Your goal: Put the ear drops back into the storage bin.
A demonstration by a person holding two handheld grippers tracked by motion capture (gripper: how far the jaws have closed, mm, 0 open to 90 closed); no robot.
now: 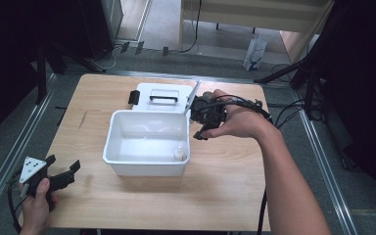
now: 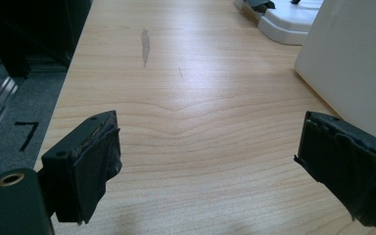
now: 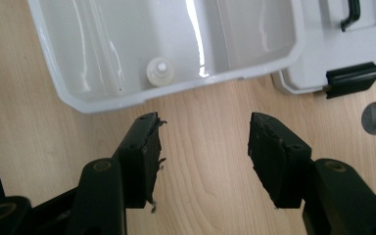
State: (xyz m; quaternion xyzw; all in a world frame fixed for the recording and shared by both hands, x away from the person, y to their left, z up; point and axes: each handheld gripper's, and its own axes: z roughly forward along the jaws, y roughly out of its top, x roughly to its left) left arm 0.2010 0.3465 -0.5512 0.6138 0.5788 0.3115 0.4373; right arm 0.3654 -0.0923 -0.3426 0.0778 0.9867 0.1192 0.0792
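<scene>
We see a white bin (image 1: 147, 142) mid-table (image 1: 225, 186), its lid (image 1: 159, 98) at twelve o'clock. A small bottle (image 1: 178, 153) stands inside (near corner). Both the left gripper (image 1: 61, 169) and right gripper (image 3: 203, 142) hold their fingers apart, empty.

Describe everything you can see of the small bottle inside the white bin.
The small bottle is whitish and translucent, seemingly plastic, with a round body and narrower capped neck. It stands upright on the floor of the open white bin, in the near right corner as the high view shows it, close against the walls. In the right gripper view it appears from above. Nothing grips it; its contents cannot be told.
</scene>
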